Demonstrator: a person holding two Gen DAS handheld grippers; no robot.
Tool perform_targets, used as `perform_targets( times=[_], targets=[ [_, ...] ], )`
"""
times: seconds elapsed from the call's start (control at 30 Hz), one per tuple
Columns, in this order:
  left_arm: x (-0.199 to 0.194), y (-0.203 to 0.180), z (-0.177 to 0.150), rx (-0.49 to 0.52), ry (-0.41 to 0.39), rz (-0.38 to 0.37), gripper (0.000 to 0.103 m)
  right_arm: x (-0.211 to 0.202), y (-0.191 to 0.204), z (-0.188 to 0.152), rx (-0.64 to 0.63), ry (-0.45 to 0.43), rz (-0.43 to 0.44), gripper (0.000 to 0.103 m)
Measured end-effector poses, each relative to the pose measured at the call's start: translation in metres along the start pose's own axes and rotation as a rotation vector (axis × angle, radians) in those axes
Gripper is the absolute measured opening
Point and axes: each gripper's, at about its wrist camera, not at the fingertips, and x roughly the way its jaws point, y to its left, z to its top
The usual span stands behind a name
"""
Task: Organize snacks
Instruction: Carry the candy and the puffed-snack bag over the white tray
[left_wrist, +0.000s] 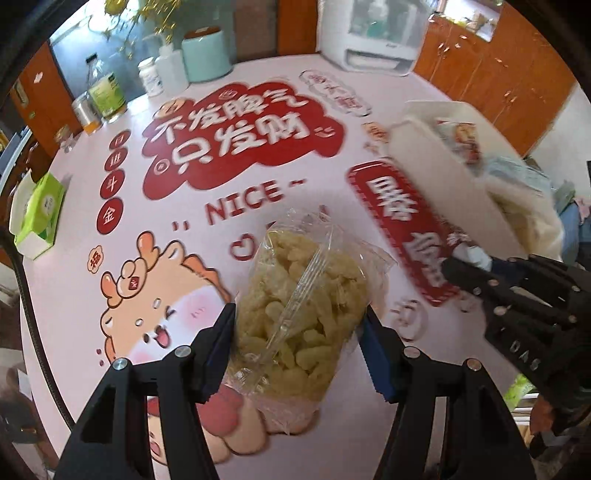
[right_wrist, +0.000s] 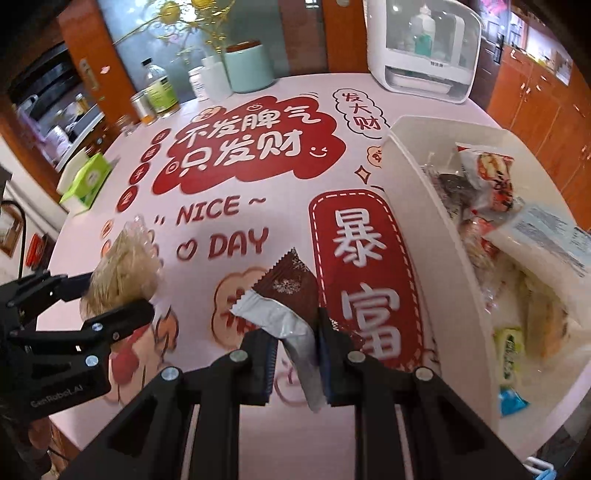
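My left gripper (left_wrist: 299, 336) is shut on a clear bag of pale yellow puffed snacks (left_wrist: 295, 306), lifted off the pink printed table (left_wrist: 122, 206). The same bag (right_wrist: 125, 266) shows at the left of the right wrist view, in the left gripper (right_wrist: 122, 301). My right gripper (right_wrist: 295, 354) is shut on a small brown and silver snack packet (right_wrist: 288, 306), also held above the table. The right gripper (left_wrist: 469, 273) appears at the right of the left wrist view with its packet (left_wrist: 474, 254). A white bin (right_wrist: 417, 192) with several snack packs stands at the right; it appears blurred (left_wrist: 443, 173) in the left wrist view.
At the table's far edge stand a teal canister (right_wrist: 249, 70), white bottles (right_wrist: 212, 79), an oil bottle (right_wrist: 159, 88) and a white appliance (right_wrist: 424, 48). A green tissue box (left_wrist: 38, 214) sits at the left edge. Wooden cabinets (right_wrist: 539, 110) line the right.
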Motion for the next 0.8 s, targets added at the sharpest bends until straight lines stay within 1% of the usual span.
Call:
perform_targets(
  times=[0.13,0.27,0.43,0.47,0.57,0.67,0.8],
  targets=[
    [-0.020,-0.032,0.001,0.020,-0.040,-0.019,0.062,-0.031,-0.011,-0.010,-0.025,-0.041,0.000,0.019],
    [-0.036,-0.069,0.015,0.047,-0.086,-0.028,0.062,-0.062,-0.036,-0.011,0.002,-0.098,0.003,0.019],
    [-0.046,-0.117,0.041,0.067,-0.126,-0.043,0.062,-0.091,-0.083,-0.005,0.056,-0.158,0.004,0.019],
    [-0.047,-0.127,0.048,0.069,-0.134,-0.045,0.062,-0.097,-0.097,-0.003,0.073,-0.169,0.005,0.019],
    [-0.047,-0.153,0.070,0.052,-0.157,-0.050,0.062,-0.105,-0.128,0.004,0.103,-0.188,0.011,0.019],
    [-0.043,-0.175,0.094,0.014,-0.172,-0.049,0.062,-0.110,-0.162,0.015,0.114,-0.204,0.014,0.019],
    [-0.034,-0.198,0.125,-0.038,-0.189,-0.026,0.062,-0.113,-0.195,0.035,0.107,-0.236,0.020,0.019]
  ],
)
